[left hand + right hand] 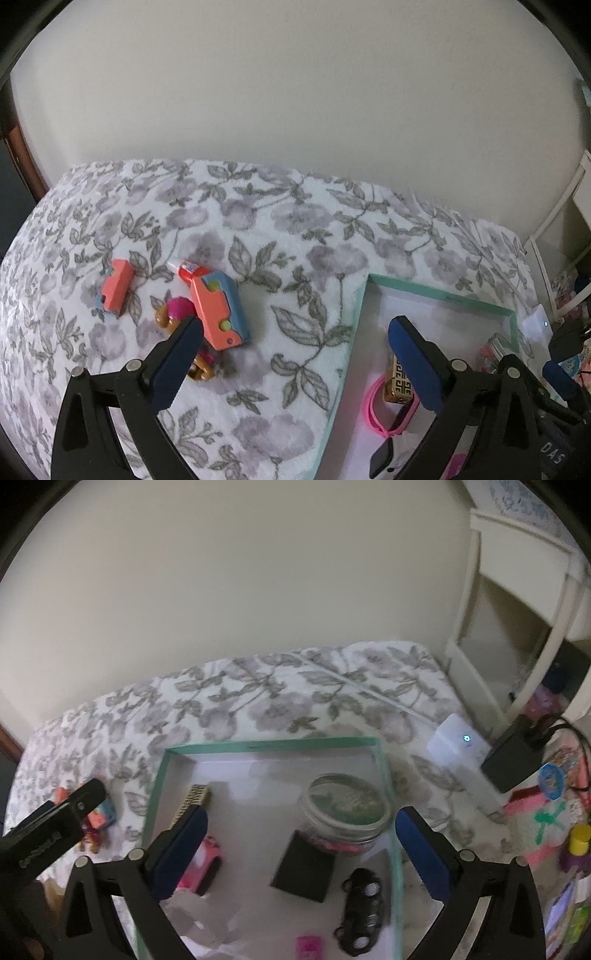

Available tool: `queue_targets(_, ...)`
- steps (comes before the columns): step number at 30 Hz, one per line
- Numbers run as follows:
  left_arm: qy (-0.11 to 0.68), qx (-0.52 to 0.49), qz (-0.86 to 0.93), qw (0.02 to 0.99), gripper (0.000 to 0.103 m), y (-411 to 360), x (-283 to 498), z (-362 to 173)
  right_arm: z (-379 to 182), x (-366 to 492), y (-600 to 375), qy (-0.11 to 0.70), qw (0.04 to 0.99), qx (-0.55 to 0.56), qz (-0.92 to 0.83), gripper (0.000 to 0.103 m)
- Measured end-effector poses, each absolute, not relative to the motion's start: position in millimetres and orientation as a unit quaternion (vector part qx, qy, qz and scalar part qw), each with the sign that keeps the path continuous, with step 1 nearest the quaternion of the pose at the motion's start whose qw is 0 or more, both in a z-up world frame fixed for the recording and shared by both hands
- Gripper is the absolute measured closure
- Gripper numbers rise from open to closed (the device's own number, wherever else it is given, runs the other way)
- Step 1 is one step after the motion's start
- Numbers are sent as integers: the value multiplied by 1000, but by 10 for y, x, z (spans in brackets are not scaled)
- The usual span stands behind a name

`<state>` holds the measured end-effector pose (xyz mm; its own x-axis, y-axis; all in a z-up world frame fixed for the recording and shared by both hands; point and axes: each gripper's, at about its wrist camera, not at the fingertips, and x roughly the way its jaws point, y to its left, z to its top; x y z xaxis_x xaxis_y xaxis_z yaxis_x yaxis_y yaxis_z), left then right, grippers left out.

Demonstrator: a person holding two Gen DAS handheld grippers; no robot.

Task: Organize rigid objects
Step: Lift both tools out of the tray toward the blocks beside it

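Observation:
My left gripper point(295, 332) is open and empty above the floral bedspread. Left of it lie a large coral and blue toy point(219, 308), a small coral toy point(116, 290), a red glue tube point(186, 269) and a pink and gold toy point(177, 314). A teal-rimmed white tray point(360, 314) lies to the right, holding a gold patterned box point(399, 382) and a pink watch band point(380, 410). My right gripper point(301, 825) is open and empty above the tray point(269, 745), over a glass jar point(347, 812), a black square box point(304, 867) and a black toy car point(360, 910).
A white device point(458, 744) with a lit dot and a black box point(511, 760) sit right of the tray. A white shelf unit point(517, 627) stands at the far right with clutter below. The wall runs behind the bed.

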<state>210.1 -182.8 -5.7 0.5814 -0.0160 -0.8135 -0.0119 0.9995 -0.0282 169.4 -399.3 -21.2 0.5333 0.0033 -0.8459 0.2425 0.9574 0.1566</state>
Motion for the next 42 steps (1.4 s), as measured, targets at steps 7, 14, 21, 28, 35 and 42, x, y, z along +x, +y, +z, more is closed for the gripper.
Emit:
queue_targets(7, 423, -31, 3, 906, 3, -1606, 2092, 58, -180, 1702, -3812, 462, 875, 145, -25, 0)
queue_targets(14, 440, -86, 14, 894, 3, -1209, 2181, -16, -247, 1743, -3567, 465, 873, 146, 6, 0)
queue_targets(21, 460, -133, 9, 878, 3, -831, 2212, -101, -314, 1791, -3361, 478, 869, 126, 16, 0)
queue_targets(28, 456, -125, 33, 881, 3, -606, 2201, -74, -260, 1783, -3073, 451, 889, 75, 15, 0)
queue_targets(35, 427, -135, 62, 892, 3, -297, 2142, 91, -137, 1772, -2745, 421, 900, 90, 68, 0)
queue_targets(42, 418, -124, 75, 897, 3, -14, 2106, 216, -61, 1773, -2397, 401, 907, 79, 97, 0)
